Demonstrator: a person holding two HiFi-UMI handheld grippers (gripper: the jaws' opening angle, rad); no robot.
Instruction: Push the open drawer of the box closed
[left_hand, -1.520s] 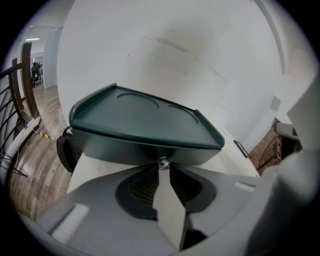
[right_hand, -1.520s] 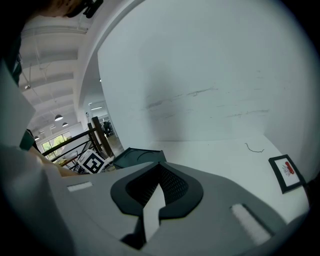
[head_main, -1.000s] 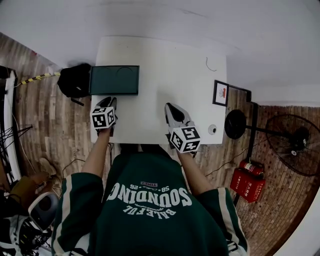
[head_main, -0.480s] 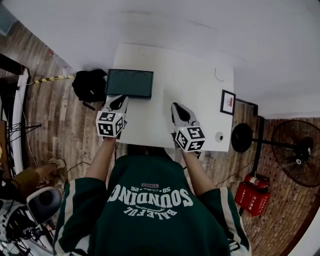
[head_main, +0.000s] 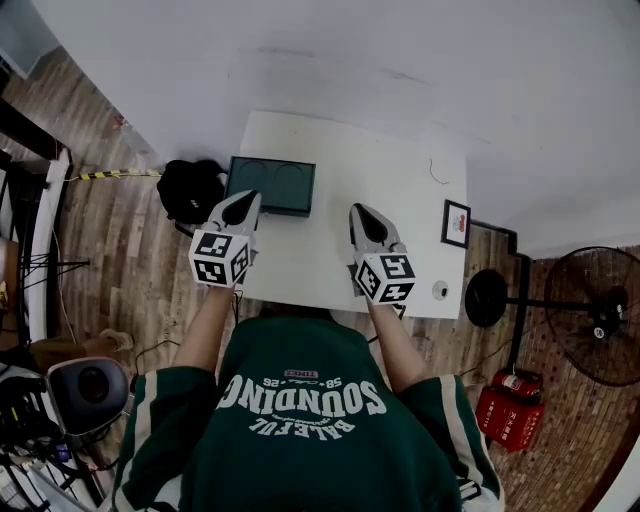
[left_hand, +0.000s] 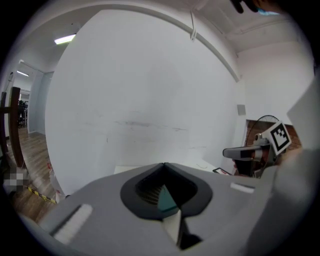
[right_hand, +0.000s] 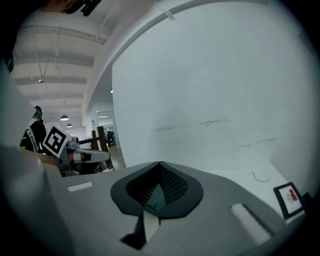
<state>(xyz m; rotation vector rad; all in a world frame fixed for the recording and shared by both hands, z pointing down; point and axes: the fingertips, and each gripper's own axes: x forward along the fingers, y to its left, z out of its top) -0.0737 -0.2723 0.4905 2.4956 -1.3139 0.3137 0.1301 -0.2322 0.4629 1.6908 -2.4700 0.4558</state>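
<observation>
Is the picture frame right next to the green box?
No, the picture frame stands at the table's right edge, the green box near its left edge.

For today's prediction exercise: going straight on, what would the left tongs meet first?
Probably the dark green rectangular box on the white table, though the left tongs may pass above it; depth is unclear.
</observation>
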